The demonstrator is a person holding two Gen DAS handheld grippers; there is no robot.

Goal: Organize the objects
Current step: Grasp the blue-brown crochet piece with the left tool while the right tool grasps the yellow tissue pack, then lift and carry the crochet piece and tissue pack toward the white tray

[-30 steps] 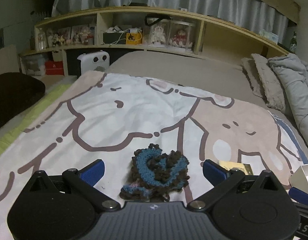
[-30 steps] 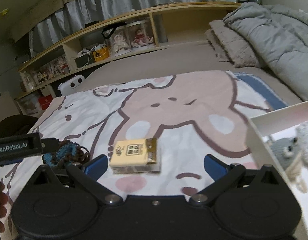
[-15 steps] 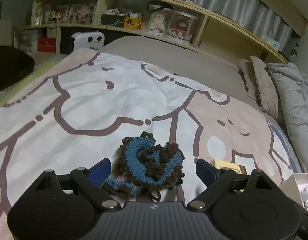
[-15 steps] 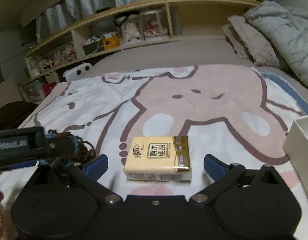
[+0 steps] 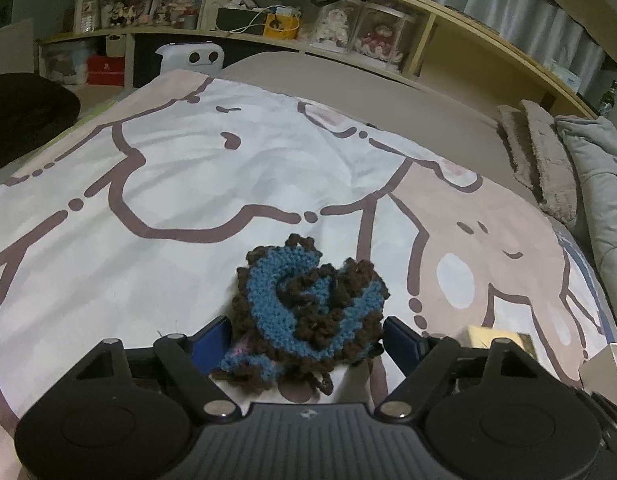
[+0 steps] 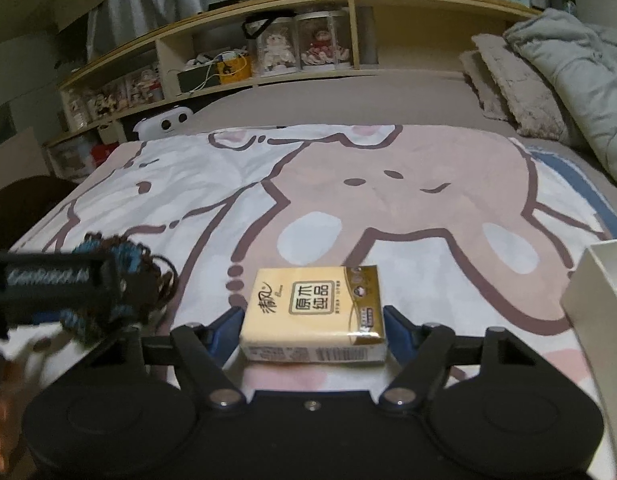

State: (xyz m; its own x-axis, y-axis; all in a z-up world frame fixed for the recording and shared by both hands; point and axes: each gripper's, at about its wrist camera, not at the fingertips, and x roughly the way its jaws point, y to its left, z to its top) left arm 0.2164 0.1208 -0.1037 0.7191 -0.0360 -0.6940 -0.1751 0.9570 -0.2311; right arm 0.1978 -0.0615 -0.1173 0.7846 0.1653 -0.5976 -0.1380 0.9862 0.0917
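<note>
Each gripper pinches its item, left gripper [image 5: 306, 338] the knitted yarn piece [image 5: 308, 312], right gripper [image 6: 313, 326] the tissue pack [image 6: 314, 312] (squashy, so lift gently).

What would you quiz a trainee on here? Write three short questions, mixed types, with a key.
1. True or false: the right gripper has its fingers on either side of the tissue pack.
2. Which lies between the left gripper fingers? A) knitted yarn piece B) pillow C) doll
3. Fill in: both items rest on the ___.

Key: 1 true; 2 A; 3 blanket
</note>
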